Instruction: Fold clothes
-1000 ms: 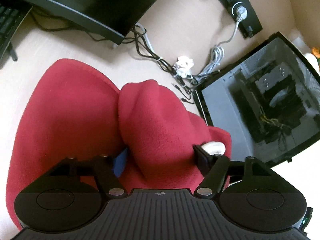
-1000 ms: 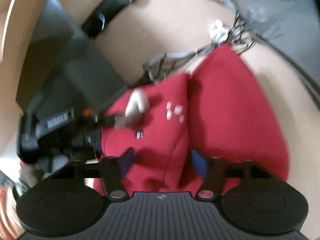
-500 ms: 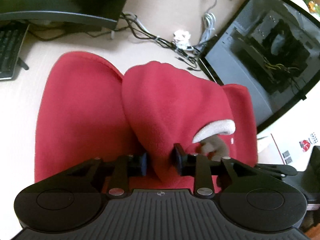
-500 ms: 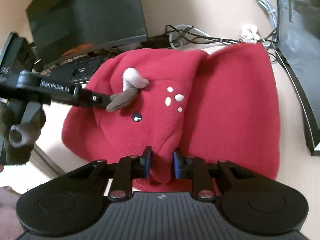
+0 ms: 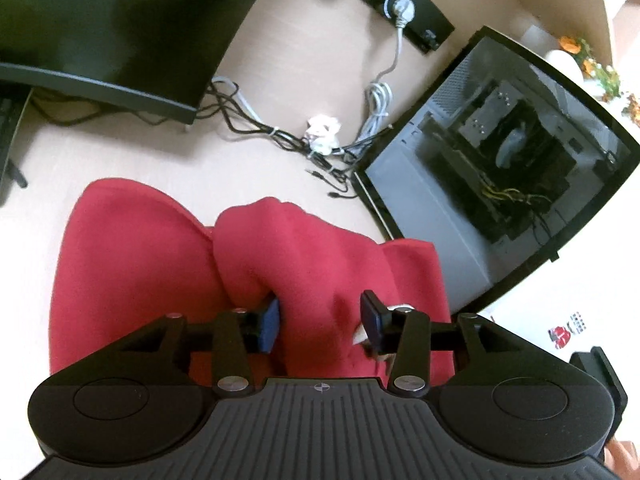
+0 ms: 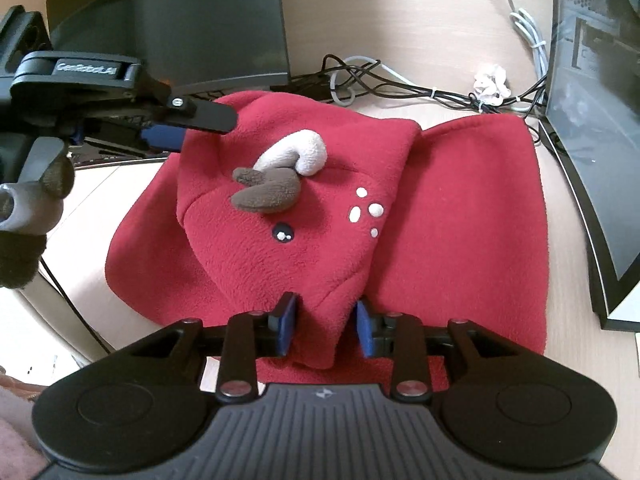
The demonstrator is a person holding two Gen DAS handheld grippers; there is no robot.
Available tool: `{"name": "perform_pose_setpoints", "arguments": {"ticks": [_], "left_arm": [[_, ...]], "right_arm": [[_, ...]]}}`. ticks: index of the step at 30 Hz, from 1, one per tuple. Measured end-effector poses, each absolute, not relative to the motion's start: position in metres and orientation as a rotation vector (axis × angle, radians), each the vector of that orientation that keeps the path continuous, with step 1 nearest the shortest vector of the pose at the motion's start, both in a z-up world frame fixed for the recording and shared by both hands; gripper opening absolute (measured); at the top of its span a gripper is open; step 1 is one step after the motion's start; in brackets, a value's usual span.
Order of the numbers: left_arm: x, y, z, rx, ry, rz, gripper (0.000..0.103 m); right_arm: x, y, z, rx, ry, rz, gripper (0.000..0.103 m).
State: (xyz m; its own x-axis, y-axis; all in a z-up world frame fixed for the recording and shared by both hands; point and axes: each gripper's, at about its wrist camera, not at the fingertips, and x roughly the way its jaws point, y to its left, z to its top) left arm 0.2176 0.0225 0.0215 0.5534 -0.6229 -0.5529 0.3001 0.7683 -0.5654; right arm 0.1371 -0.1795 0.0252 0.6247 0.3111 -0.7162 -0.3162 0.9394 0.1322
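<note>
1. The left wrist view is taken from just behind the left claw [image 5: 320,322], looking steeply down and forward at close range over the red fleece garment [image 5: 132,264].
2. The right wrist view is taken from behind the right claw [image 6: 326,330], also close and downward.
3. The garment, cables [image 5: 280,136], monitor [image 6: 180,28], computer case [image 5: 500,184] and tabletop [image 5: 304,60] are shared.

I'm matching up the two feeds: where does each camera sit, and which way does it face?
Left wrist: sits on the left gripper, looking down its open fingers at the red fleece hood, monitor and PC case beyond.
Right wrist: sits on the right gripper, facing the hood's antler side; the left gripper enters at upper left.
Shared: the hood, cable bundle, crumpled white paper.
</note>
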Motion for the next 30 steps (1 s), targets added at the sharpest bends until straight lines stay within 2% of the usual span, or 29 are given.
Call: {"name": "perform_pose_setpoints", "arguments": {"ticks": [2,4,6,8,10,14,16,18,26,30], "left_arm": [[0.218,0.025,0.029,-0.425,0.823,-0.549,0.048],[0.218,0.028,0.039,-0.374,0.812,-0.512,0.056],[0.216,0.035,0.051,-0.306,0.779,-0.456,0.059],[0.214,0.045,0.065,-0.304,0.728,-0.437,0.06],[0.215,0.045,0.073,-0.366,0.679,-0.498,0.066],[0.223,0.012,0.046,-0.407,0.745,-0.665,0.068],[0.225,-0.004,0.014,-0.37,0.852,-0.657,0.066],[0.22,-0.005,-0.007,-0.358,0.881,-0.64,0.067],[0.208,-0.01,-0.008,-0.27,0.847,-0.629,0.068],[0.206,-0.009,-0.008,-0.252,0.849,-0.63,0.07]], "right_arm": [[0.138,-0.179,0.025,-0.012,0.818,0.358,0.035],[0.138,-0.179,0.025,-0.018,0.815,0.357,0.038],[0.137,-0.178,0.024,-0.024,0.813,0.357,0.039],[0.137,-0.177,0.022,-0.028,0.81,0.357,0.04],[0.137,-0.176,0.021,-0.035,0.806,0.356,0.04],[0.136,-0.174,0.021,-0.062,0.797,0.367,0.043],[0.136,-0.178,0.024,-0.067,0.787,0.38,0.053],[0.14,-0.193,0.038,-0.014,0.744,0.379,0.075],[0.172,-0.226,0.087,0.141,0.56,0.373,0.077],[0.222,-0.194,0.065,0.141,0.605,0.401,0.077]]}}
